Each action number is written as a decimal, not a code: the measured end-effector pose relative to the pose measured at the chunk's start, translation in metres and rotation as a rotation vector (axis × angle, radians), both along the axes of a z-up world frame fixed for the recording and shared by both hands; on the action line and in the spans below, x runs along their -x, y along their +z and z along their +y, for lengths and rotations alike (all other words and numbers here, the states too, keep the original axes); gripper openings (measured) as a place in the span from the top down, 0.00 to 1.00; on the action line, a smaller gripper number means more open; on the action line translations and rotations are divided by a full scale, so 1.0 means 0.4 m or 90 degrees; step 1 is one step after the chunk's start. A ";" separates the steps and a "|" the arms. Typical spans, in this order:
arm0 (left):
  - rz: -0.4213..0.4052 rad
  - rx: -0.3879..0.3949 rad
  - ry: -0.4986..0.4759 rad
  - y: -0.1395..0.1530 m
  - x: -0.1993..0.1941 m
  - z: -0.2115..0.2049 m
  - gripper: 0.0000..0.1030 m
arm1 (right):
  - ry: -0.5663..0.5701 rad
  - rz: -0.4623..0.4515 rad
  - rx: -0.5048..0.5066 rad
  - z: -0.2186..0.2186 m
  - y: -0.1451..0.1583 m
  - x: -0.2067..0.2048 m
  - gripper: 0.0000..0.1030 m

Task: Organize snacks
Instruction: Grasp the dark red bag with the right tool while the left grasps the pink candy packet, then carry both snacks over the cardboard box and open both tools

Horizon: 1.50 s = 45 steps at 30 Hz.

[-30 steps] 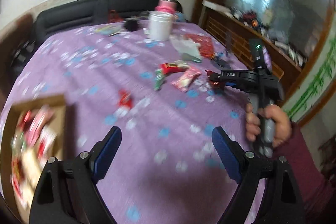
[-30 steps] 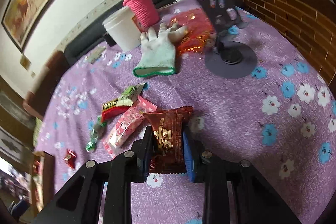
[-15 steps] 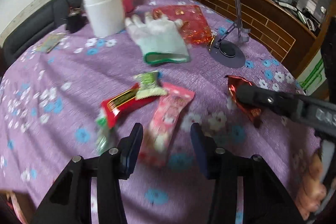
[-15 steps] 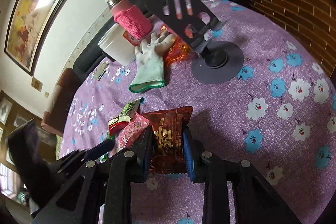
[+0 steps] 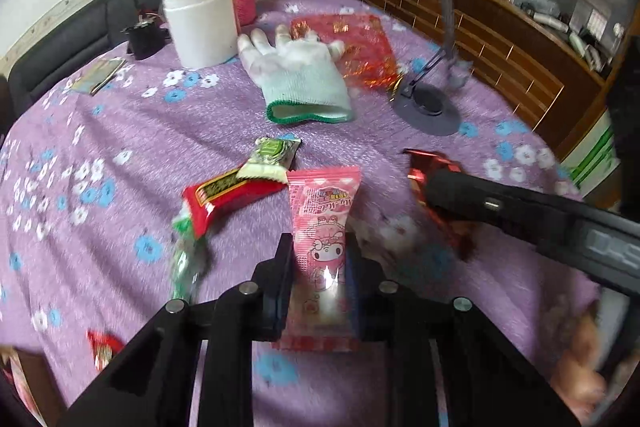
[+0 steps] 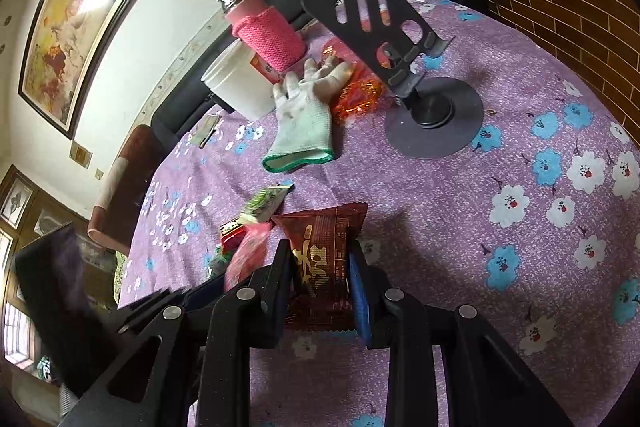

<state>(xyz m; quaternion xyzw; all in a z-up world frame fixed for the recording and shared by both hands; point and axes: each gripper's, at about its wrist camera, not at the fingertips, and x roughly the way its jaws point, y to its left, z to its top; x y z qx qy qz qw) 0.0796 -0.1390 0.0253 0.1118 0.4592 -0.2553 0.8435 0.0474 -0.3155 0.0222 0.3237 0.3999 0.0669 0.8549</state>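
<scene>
1. The left gripper (image 5: 318, 267) has its jaws clenched on the pink snack packet (image 5: 324, 227). The packet lies between the two jaws, and I cannot tell if it is lifted off the purple surface (image 5: 120, 131) or rests on it.
2. The right gripper (image 6: 320, 275) grasps the dark red snack packet (image 6: 324, 247) between its jaws, above the surface.
3. Left to do, as I judge: the red bar packet (image 5: 224, 199), the green-and-white packet (image 5: 272, 157) that partly lies on it, one green candy (image 5: 184, 259) and a small red candy (image 5: 104, 347) are loose on the surface. Both held packets must go to their place, so the task seems about in the middle.
4. A brown edge shows at the lower left of the left wrist view; too little of it is visible to say what it is.
5. Compared with half a second ago, the left jaws were apart and only near the pink packet; now they are closed on it. The right gripper held its packet then as well.
6. One second ago the left gripper was far from the snacks and wide open.
</scene>
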 end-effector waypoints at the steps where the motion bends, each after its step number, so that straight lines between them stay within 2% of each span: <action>1: 0.000 0.012 0.002 0.015 0.015 0.011 0.78 | 0.004 -0.003 -0.001 0.004 0.000 0.000 0.73; 7: -0.010 0.085 0.033 0.128 0.159 0.136 0.78 | 0.023 -0.024 0.001 0.028 0.008 0.004 0.73; 10: -0.021 0.113 0.070 0.170 0.230 0.241 0.78 | 0.031 -0.034 0.006 0.040 0.012 0.008 0.73; 14: -0.046 0.139 0.166 0.207 0.327 0.445 0.78 | 0.036 -0.039 0.021 0.057 0.010 0.011 0.73; 18: -0.061 0.157 0.293 0.214 0.422 0.674 0.78 | 0.038 -0.043 0.059 0.090 0.011 0.015 0.73; 22: -0.070 0.151 0.410 0.191 0.510 0.874 0.78 | 0.053 -0.055 0.096 0.141 0.019 0.041 0.73; 25: -0.065 0.146 0.464 0.157 0.552 0.968 0.78 | 0.065 -0.053 0.123 0.194 0.030 0.067 0.73; 30: -0.041 0.125 0.490 0.101 0.547 1.029 0.78 | 0.174 -0.069 0.110 0.368 0.082 0.136 0.72; 33: -0.036 0.092 0.494 0.071 0.560 1.028 0.78 | 0.274 -0.085 0.113 0.534 0.118 0.176 0.72; 36: -0.029 0.067 0.504 0.046 0.560 1.034 0.78 | 0.359 -0.093 0.125 0.671 0.130 0.211 0.72; 40: -0.007 0.060 0.528 0.016 0.557 1.067 0.78 | 0.471 -0.099 0.135 0.868 0.125 0.255 0.72; 43: -0.007 0.086 0.521 0.018 0.568 1.080 0.70 | 0.517 -0.102 0.151 0.975 0.113 0.280 0.71; 45: -0.023 0.105 0.520 0.035 0.586 1.088 0.54 | 0.536 -0.102 0.165 1.026 0.099 0.293 0.71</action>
